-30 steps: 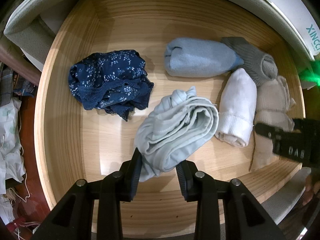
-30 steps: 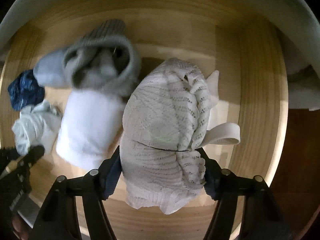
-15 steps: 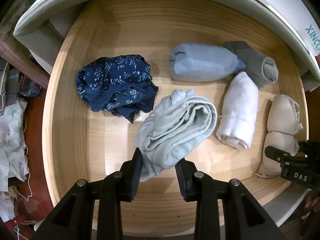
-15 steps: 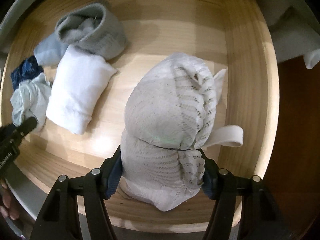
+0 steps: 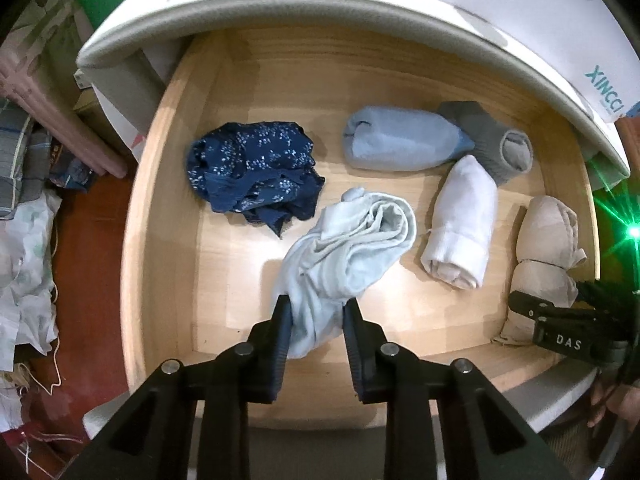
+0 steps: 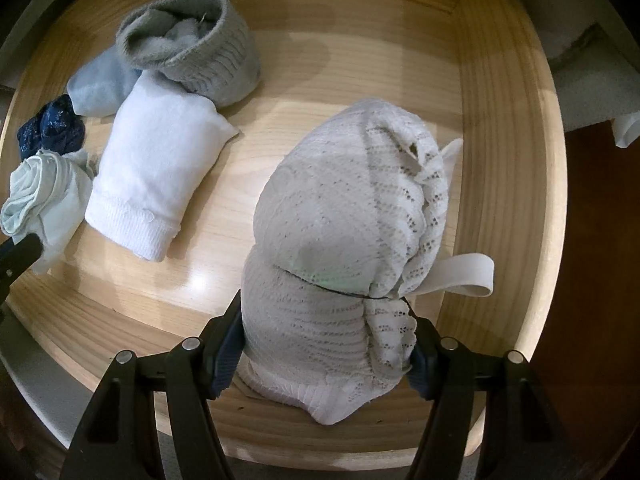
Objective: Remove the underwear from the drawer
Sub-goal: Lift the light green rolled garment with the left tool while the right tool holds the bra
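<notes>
Pale blue underwear (image 5: 348, 248) pinched at its near end between left tongs (image 5: 316, 316), lying mid-drawer (image 5: 160, 208). White lace underwear (image 6: 344, 248) clamped by right tongs (image 6: 326, 344) near right wall. From left only: navy floral pair (image 5: 256, 176) in full. From right only: lace weave, loose elastic strap (image 6: 464, 276).

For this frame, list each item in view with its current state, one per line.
Drawer: pulled open.
Left gripper: shut on pale blue underwear.
Right gripper: shut on white lace underwear.
Navy floral underwear: crumpled, loose on the drawer floor.
White roll: rolled, ungripped.
Light blue roll: rolled, ungripped.
Grey sock: rolled, cuff open.
</notes>
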Tool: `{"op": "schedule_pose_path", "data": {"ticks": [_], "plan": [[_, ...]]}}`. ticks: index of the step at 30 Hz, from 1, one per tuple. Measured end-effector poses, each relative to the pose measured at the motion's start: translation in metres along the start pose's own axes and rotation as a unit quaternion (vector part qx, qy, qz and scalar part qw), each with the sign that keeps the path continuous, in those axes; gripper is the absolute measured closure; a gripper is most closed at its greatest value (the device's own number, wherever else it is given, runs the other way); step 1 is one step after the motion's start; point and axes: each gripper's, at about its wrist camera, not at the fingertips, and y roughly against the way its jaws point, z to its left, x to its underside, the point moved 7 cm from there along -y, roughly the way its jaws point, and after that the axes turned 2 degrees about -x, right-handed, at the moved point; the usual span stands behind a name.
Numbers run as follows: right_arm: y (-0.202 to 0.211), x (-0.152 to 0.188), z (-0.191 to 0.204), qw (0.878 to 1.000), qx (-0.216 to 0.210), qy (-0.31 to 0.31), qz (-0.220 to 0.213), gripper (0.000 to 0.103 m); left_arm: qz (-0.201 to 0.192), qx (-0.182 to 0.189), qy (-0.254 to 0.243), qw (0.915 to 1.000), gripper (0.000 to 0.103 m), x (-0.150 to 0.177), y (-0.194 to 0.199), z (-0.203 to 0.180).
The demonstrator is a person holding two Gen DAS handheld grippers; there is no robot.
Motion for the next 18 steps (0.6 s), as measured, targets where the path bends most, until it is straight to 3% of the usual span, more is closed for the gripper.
{"op": "schedule_pose_path", "data": {"ticks": [8, 12, 18], "plan": [[-0.016, 0.014, 0.002, 1.000, -0.002, 0.000, -0.004, 0.039, -0.013, 0.001, -0.005, 0.9999, 0.086, 0.000, 0.025, -0.002], [-0.015, 0.014, 0.003, 1.000, -0.002, 0.000, -0.005, 0.039, -0.002, -0.007, -0.011, 0.9999, 0.086, -0.001, 0.019, -0.002], [-0.013, 0.014, 0.003, 1.000, -0.003, 0.002, -0.006, 0.039, 0.036, -0.006, -0.023, 0.9991, 0.071, -0.003, -0.004, -0.003]]}}
